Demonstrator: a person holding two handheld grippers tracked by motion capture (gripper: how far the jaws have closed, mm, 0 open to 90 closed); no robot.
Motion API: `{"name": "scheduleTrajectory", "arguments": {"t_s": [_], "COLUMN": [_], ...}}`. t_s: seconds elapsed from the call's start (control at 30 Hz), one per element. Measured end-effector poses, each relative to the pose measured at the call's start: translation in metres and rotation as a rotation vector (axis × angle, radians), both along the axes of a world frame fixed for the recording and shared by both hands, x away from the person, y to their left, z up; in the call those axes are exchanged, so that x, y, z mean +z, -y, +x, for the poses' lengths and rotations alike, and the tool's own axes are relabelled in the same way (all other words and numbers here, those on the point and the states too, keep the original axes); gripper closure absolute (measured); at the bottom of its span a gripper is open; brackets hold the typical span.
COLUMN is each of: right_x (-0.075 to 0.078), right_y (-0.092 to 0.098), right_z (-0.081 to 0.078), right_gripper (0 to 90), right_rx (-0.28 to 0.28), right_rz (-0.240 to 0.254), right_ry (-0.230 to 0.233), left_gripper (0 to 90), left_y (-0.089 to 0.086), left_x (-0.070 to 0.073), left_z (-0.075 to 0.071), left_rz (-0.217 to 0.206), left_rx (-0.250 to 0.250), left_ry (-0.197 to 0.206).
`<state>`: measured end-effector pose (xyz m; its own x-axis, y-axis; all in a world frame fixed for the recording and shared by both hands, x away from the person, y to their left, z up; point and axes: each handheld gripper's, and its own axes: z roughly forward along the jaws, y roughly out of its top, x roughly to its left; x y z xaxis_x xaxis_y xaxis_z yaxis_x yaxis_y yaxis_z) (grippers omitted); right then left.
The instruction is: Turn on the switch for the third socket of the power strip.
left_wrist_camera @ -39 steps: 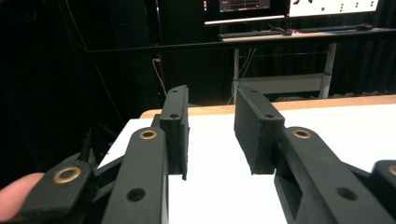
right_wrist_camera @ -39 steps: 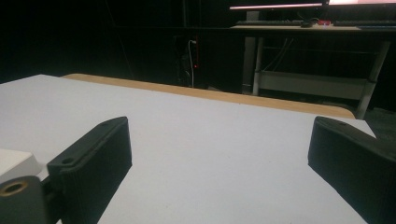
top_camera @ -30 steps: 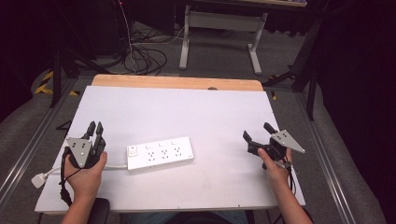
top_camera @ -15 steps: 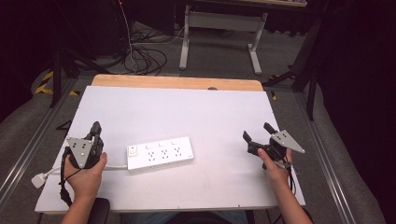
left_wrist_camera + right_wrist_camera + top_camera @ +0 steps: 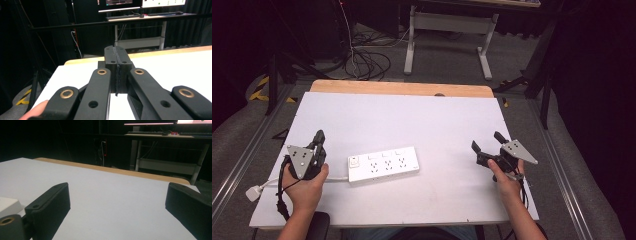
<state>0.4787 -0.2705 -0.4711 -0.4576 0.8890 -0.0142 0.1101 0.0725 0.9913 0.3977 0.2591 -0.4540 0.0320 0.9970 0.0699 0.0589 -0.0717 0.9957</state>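
A single white power strip [image 5: 383, 163] is seen lying flat on the white bench [image 5: 412, 120], toward the near left, with its long side running roughly left to right. One switch is seen at its left end and three groups of sockets are counted along its top. A white cord [image 5: 272, 183] is led from its left end toward the near left corner of the bench, where one white plug [image 5: 252, 193] lies at the edge. No containers are seen on the bench.

The left tool [image 5: 318, 138] is held in the left hand [image 5: 304, 182] just beside the left end of the power strip, apart from it, and is pointed away from the person. Its jaws are pressed together with nothing between them, as is seen plainly in the left gripper view [image 5: 116, 58], where the pads meet along one line.

The right tool [image 5: 486, 142] is held in the right hand [image 5: 504, 177] near the right edge of the bench, well apart from the power strip. Its jaws are spread wide and nothing is held; in the right gripper view [image 5: 117, 202] bare bench surface is seen between them, and a white corner of the power strip [image 5: 8, 206] is seen at the left edge.

Two tools, two hands and one power strip are counted. A strip of bare wood [image 5: 402, 88] is seen along the far edge of the bench.
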Motion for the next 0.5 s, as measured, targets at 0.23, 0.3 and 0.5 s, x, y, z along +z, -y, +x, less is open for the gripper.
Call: {"name": "scheduleTrajectory", "arguments": {"t_s": [0.23,0.3,0.5], "right_x": [0.0001,0.0001,0.0001], "right_y": [0.0004,0.0002,0.0006], "right_z": [0.0002,0.0001,0.0003], "right_gripper": [6.5,6.5,6.6], "right_rx": [0.001,0.000,0.000], "right_rz": [0.000,-0.002,0.001], "right_ry": [0.003,0.002,0.002], "left_gripper": [89.9,89.9,89.9], "left_y": [-0.0004,0.0011,0.0052], "left_x": [0.0030,0.0041,0.0060], "left_z": [0.0004,0.0005,0.0024], "left_rz": [-0.007,-0.009,0.013], "left_rx": [-0.025,-0.036,-0.054], "left_ry": [-0.016,-0.025,-0.034]}}
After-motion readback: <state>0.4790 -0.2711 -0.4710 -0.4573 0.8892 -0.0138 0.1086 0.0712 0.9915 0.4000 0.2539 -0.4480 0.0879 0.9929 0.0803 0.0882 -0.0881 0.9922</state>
